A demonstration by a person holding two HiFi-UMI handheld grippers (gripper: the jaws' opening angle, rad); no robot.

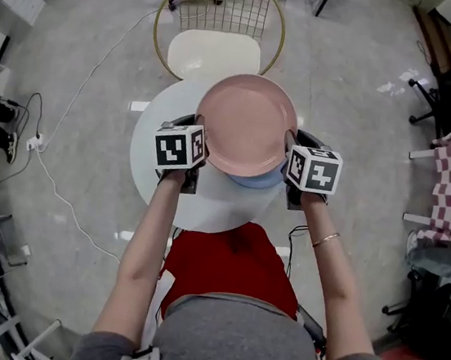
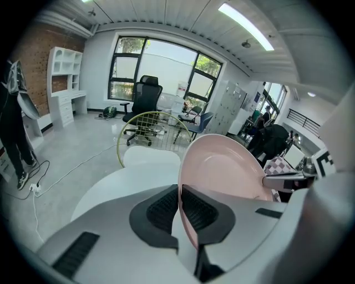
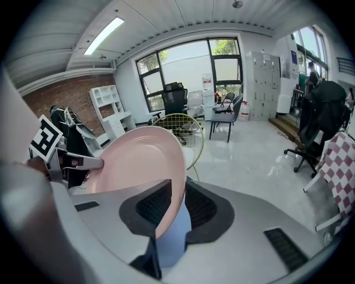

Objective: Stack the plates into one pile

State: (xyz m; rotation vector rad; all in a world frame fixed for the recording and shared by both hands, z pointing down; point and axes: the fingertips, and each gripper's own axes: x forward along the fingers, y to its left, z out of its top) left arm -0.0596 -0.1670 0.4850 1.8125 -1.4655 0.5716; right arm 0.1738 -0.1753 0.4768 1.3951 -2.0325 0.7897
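Head view puts the pink plate [image 1: 245, 124] at frame centre, pinched at opposite rims: left claw [image 1: 195, 145] on its left edge, right claw [image 1: 290, 155] on its right, both closed narrow on it. Blue plate [image 1: 260, 180] lies on the counter [image 1: 150, 136] beneath, peeking out lower right, so lowering likely needs a slight shift that way

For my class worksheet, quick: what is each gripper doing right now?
Left gripper: closed on the pink plate's rim.
Right gripper: closed on the same plate's opposite rim.
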